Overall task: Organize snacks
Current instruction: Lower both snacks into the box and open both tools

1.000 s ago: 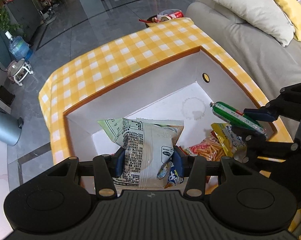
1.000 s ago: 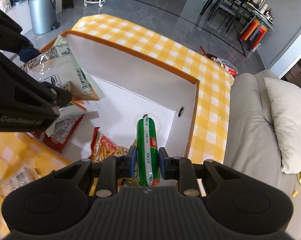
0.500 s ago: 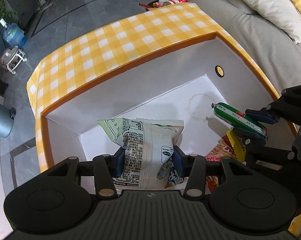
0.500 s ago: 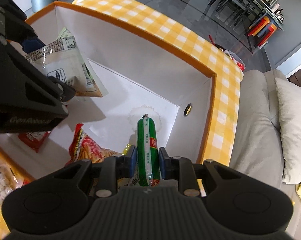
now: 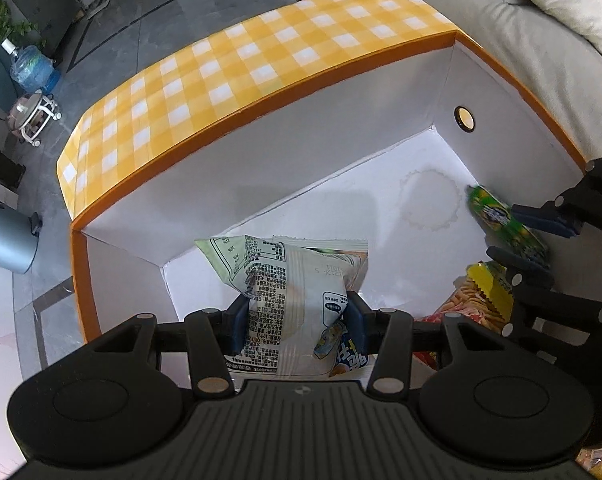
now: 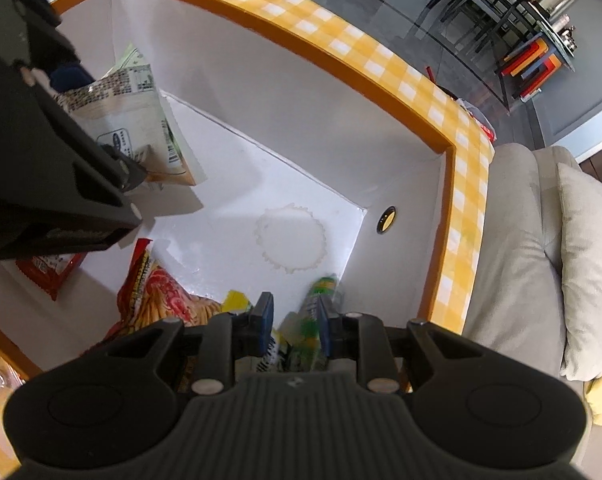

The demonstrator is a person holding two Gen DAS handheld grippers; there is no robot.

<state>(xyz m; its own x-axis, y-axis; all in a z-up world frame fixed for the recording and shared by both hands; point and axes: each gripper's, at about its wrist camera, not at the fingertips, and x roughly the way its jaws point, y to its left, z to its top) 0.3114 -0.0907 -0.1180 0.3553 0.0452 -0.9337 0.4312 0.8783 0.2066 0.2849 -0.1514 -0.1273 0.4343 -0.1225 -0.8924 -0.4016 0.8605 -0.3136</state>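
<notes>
Snack sorting, part done. Red chip bag (image 6: 157, 296) and a red packet (image 6: 49, 270) already lie in the box (image 5: 341, 152). Left tool (image 5: 297, 316) clamped on a white packet (image 5: 289, 292) above the floor; right tool (image 6: 293, 316) open, the green sausage (image 6: 317, 300) loose between its jaws, dropping in

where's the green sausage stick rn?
In the right wrist view the green sausage stick is at the right gripper, low inside the gingham box near its right wall, beside the orange chip bag.
</notes>
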